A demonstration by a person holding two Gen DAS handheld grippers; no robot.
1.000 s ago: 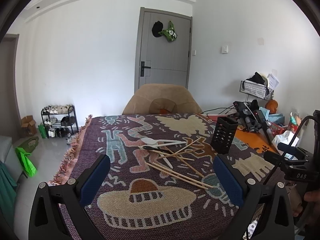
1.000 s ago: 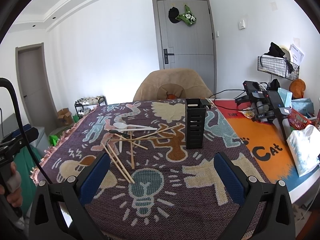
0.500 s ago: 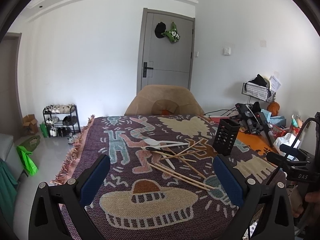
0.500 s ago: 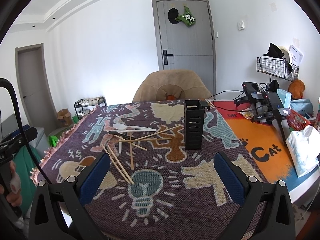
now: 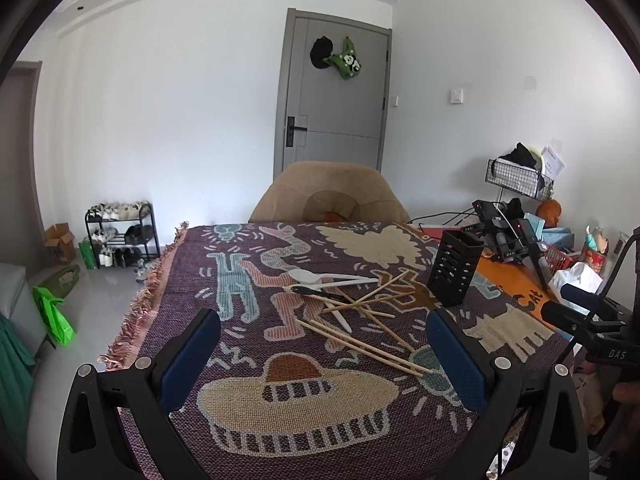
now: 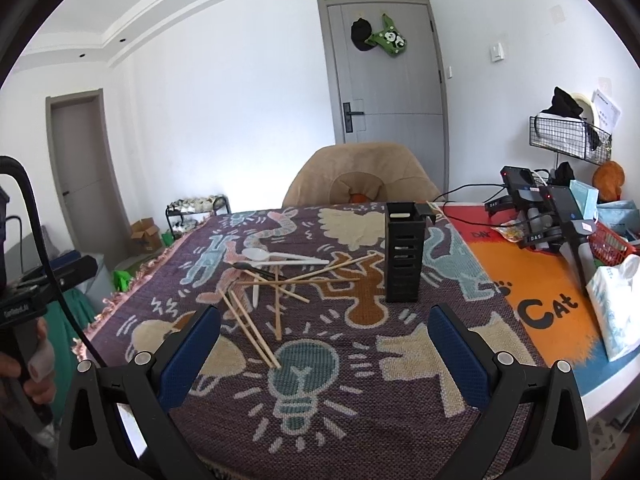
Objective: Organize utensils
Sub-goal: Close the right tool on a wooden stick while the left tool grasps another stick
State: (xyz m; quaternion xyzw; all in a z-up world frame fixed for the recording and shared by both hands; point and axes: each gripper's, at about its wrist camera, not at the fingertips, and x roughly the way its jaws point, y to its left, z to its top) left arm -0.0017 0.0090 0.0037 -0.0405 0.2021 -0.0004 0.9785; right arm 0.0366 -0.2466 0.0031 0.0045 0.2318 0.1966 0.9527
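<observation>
Left gripper (image 5: 322, 354) is hovering over the near edge of the patterned blanket (image 5: 256, 376), jaws spread wide, gripping nothing. Beyond it, wooden chopsticks (image 5: 362, 342) are lying crisscrossed mid-blanket, tangled with a white spoon (image 5: 308, 276) and a dark spoon (image 5: 316, 291). Right of the pile, well apart, a black slotted holder (image 6: 403, 258) is standing upright. Right gripper (image 6: 323, 350) is hanging over the near edge too, fully open and empty. A tan chair (image 6: 362, 174) is sitting at the far side.
</observation>
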